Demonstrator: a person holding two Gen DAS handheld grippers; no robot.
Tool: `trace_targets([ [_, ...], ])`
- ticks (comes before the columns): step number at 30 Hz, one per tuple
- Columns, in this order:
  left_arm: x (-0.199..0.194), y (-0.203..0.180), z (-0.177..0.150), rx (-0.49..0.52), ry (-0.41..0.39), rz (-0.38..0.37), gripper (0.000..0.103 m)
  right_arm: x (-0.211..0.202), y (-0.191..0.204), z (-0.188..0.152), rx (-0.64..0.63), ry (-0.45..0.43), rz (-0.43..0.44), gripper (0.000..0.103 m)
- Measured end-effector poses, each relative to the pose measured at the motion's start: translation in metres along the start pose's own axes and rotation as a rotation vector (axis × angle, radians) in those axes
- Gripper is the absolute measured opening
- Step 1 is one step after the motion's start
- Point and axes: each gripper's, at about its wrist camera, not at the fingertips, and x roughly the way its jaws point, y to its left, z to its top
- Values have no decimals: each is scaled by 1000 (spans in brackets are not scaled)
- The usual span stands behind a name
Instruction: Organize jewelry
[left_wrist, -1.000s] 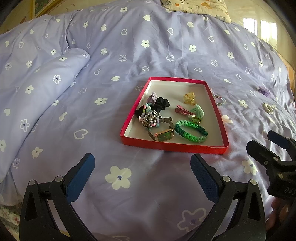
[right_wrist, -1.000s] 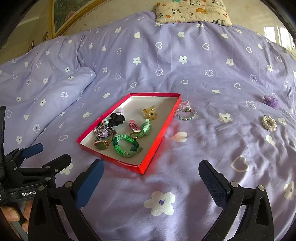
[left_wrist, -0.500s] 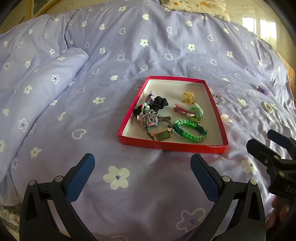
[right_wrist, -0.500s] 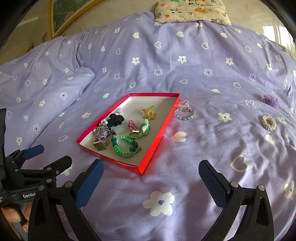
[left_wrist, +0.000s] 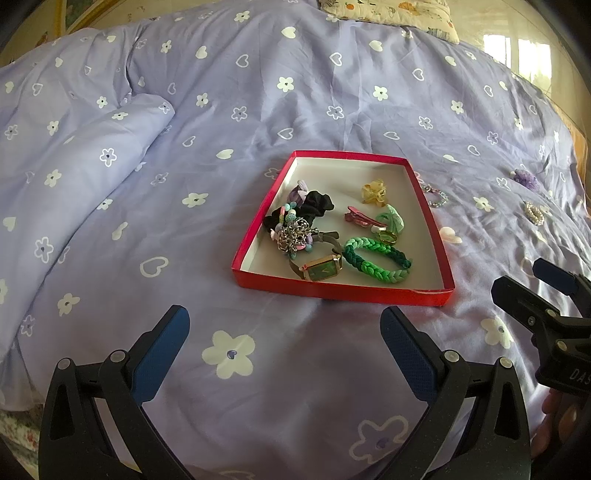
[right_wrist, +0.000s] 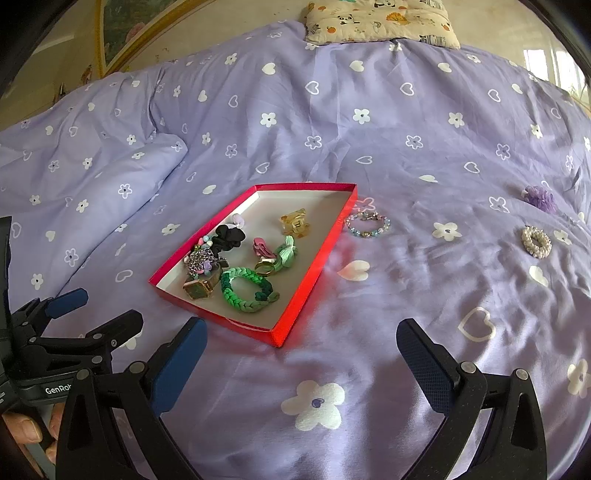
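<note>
1. Lay across the whole scene: a lilac duvet (right_wrist: 369, 155) printed with white flowers and hearts, with a patterned pillow (right_wrist: 380, 22) at its far end, well beyond the red tray.
2. Rested on the duvet near the middle: a shallow red tray (left_wrist: 334, 293) (right_wrist: 314, 273), holding a heap of pieces.
3. Hovered just short of the tray's near edge, fingers spread wide and clamped on nothing: left gripper (left_wrist: 284, 343), centred on the tray in its own view.
4. Hung to the right of the tray's near corner, fingers likewise wide apart and empty: right gripper (right_wrist: 301, 354).
5. Sat inside the tray near its front: a green braided bracelet (left_wrist: 376, 260) (right_wrist: 247, 290), with a green-faced watch (left_wrist: 321, 268) just left of it.
6. Lay farther back in the tray: a black scrunchie (left_wrist: 314, 205) and an amber claw clip (left_wrist: 373, 192).
7. Remained outside, just beside the tray's right wall: a beaded bracelet (right_wrist: 367, 224).
8. Lay well to the right of the tray: a pearl scrunchie (right_wrist: 535, 242) and, beyond it, a purple scrunchie (right_wrist: 540, 197).
</note>
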Motion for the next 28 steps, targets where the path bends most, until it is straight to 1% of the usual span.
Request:
trace_targets([
  [13,2,-4,-1,3,5,-3,103,2,-4,1,4,9,-1,103],
  [28,13,-8,5,-13,46,-33,103,12,-13,3,27,52,-20,103],
])
